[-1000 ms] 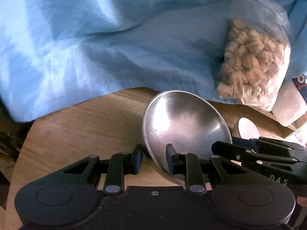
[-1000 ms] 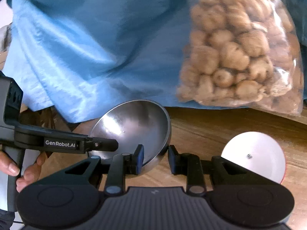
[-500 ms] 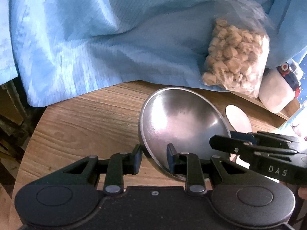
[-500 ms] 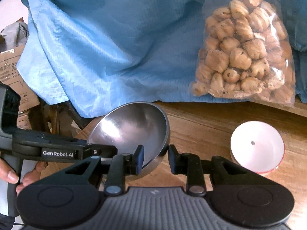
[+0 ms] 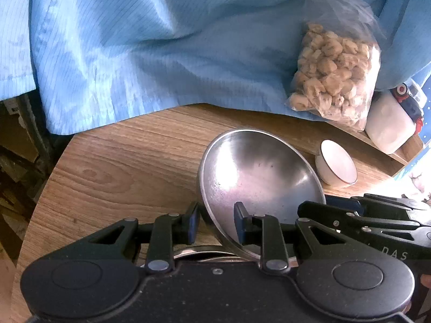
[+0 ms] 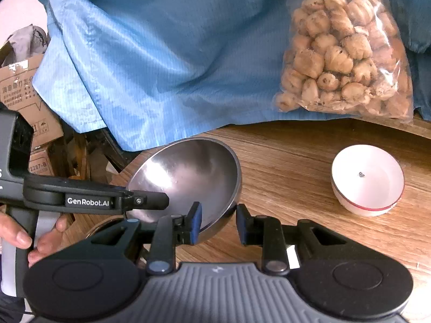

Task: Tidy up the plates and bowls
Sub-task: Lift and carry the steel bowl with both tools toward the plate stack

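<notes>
Blue cloth w/ snack bag — white jug, cardboard boxes — wood table

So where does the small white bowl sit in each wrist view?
Left wrist view: the small white bowl is at right of centre, on the wooden table, just right of the steel bowl.
Right wrist view: the bowl is at right, its red rim line showing.
Shared landmark: the clear bag of snacks lies on the blue cloth behind it.

We see a shiny silver steel bowl on a brown wood-grain table. The small bowl is white with a red band, the cloth light blue with fine stripes.
</notes>
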{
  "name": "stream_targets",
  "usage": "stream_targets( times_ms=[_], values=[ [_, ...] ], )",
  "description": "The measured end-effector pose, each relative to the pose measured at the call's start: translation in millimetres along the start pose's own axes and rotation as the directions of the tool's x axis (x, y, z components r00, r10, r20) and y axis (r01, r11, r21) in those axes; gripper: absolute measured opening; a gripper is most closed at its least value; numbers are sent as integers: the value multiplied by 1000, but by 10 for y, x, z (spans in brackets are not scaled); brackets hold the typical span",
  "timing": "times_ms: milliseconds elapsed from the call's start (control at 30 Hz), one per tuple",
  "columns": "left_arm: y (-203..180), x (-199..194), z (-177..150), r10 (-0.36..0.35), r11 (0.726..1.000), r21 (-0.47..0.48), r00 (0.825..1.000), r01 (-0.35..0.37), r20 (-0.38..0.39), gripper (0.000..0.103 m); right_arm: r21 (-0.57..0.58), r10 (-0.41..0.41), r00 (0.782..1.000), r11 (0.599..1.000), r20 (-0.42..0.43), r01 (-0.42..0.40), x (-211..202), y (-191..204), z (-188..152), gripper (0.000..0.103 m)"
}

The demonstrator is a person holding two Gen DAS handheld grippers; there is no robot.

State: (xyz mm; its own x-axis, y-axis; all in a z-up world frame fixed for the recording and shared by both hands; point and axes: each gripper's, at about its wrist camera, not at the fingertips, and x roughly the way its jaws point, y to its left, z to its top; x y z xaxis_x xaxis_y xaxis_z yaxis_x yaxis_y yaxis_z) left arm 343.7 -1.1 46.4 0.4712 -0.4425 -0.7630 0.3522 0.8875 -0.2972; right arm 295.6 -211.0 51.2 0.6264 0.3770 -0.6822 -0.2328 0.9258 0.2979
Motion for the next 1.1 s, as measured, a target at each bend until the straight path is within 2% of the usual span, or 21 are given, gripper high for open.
stream_targets(
  times_ms=[67,233,433,600,833,967,1100],
  values=[
    [30,41,21,-13,1000,-13,1000,13,-11,29,-2,1,1000,1000,-18,-1,31,2,23,37],
    [74,175,53,-19,999,-28,999,18,-35,29,4,2,999,1000,-46,-2,140,-61,70,37],
    [113,246,71,-10,999,-33,999,9,-43,25,10,-21,999,1000,-35,21,185,-91,59,26],
    [87,136,87,-5,1000,-29,1000,5,5,24,37,-18,1000,999,-15,19,175,-118,71,23],
    [-123,-148,64,-61,998,-29,995,63,74,23,40,13,996,999,85,-16,-267,-158,106,22],
    [-458,-343,-5,-96,995,27,990,94,103,24,35,9,992,999,130,-14,-639,-227,42,22],
    [-845,-402,-132,-152,986,76,983,145,98,24,58,-17,989,998,149,8,-1030,-404,-115,22]
  ],
)
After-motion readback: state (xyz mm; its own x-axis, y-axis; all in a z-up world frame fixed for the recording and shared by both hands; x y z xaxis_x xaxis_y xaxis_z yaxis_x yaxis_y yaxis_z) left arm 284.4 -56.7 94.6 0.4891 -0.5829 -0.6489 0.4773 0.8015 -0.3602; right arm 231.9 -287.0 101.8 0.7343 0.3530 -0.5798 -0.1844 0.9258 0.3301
